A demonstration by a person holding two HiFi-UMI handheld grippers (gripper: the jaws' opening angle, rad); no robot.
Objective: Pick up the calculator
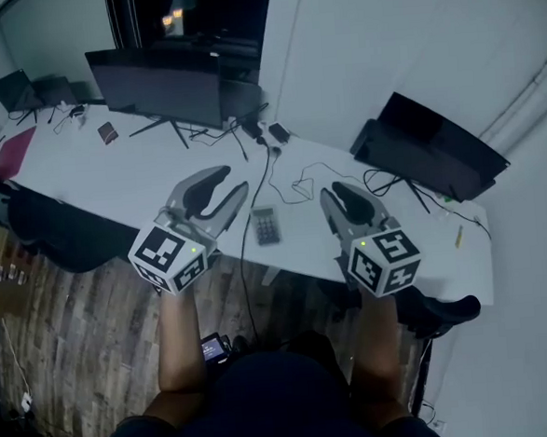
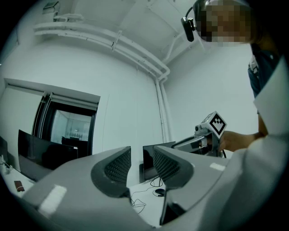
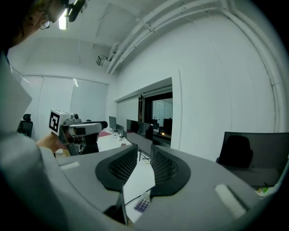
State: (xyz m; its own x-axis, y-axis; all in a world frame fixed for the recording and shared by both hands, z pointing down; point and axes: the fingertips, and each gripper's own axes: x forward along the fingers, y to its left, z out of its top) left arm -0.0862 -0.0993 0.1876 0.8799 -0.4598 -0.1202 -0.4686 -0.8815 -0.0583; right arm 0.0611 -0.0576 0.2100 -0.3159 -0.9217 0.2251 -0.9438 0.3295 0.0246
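Observation:
The calculator, small and grey with dark keys, lies flat on the white desk near its front edge. It also shows low between the jaws in the right gripper view. My left gripper hovers just left of it and my right gripper just right of it, both above the desk and apart from it. The jaws of each stand a narrow gap apart with nothing between them. In the left gripper view my left gripper points over the desk towards a monitor.
A large monitor stands at the back of the desk and a second dark monitor at the right. Black cables run across the desk behind the calculator. A dark chair sits under the desk's left part, on wooden floor.

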